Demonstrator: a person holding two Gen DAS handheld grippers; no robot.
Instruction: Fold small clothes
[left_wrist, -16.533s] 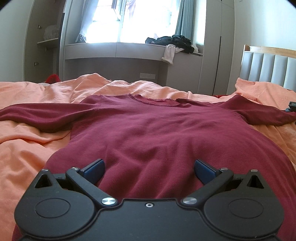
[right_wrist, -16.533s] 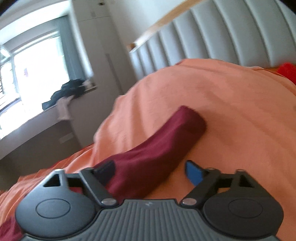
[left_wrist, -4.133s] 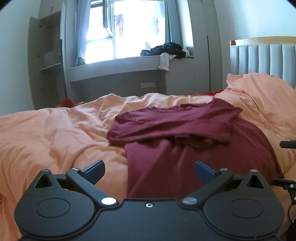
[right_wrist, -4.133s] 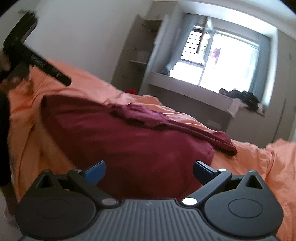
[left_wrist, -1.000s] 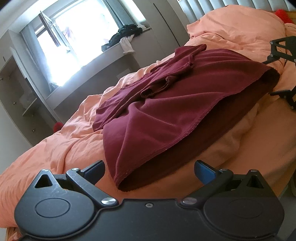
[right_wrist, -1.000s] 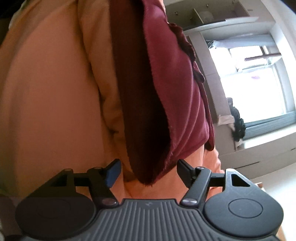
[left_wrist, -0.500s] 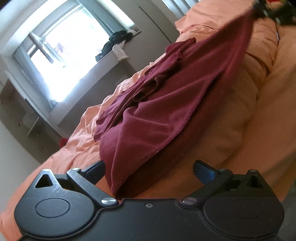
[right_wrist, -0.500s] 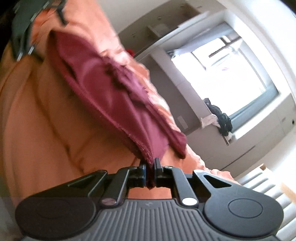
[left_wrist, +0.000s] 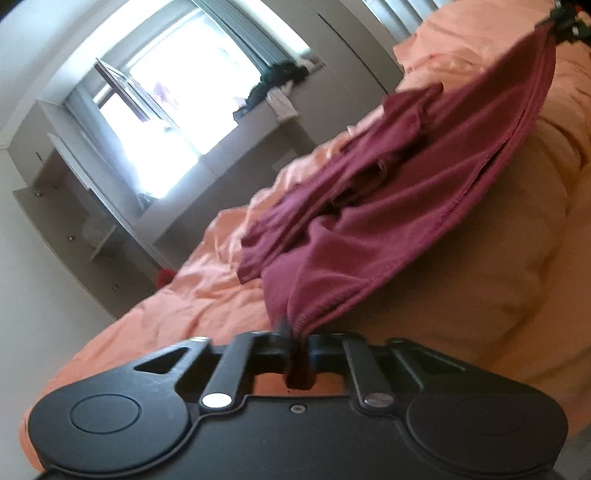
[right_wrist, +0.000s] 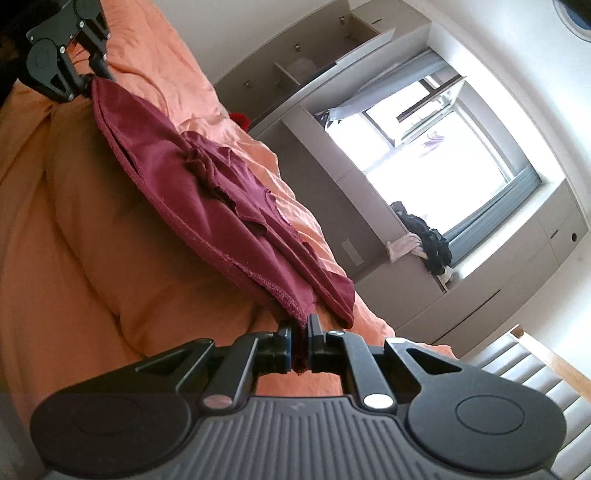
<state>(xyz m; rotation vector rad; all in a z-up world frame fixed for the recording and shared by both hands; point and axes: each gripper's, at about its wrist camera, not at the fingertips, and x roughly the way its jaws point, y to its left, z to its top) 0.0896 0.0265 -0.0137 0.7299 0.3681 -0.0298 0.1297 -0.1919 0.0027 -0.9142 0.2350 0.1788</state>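
While the left gripper (left_wrist: 295, 345) is clamped on one hem corner of the maroon shirt (left_wrist: 399, 206), the right gripper (right_wrist: 300, 347) pinches the other corner above the orange duvet (right_wrist: 74, 221).

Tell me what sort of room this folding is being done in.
Almost certainly a bedroom: the maroon shirt lies on a bed with an orange duvet, a padded headboard shows in the right wrist view, and clothes are piled on the window ledge.
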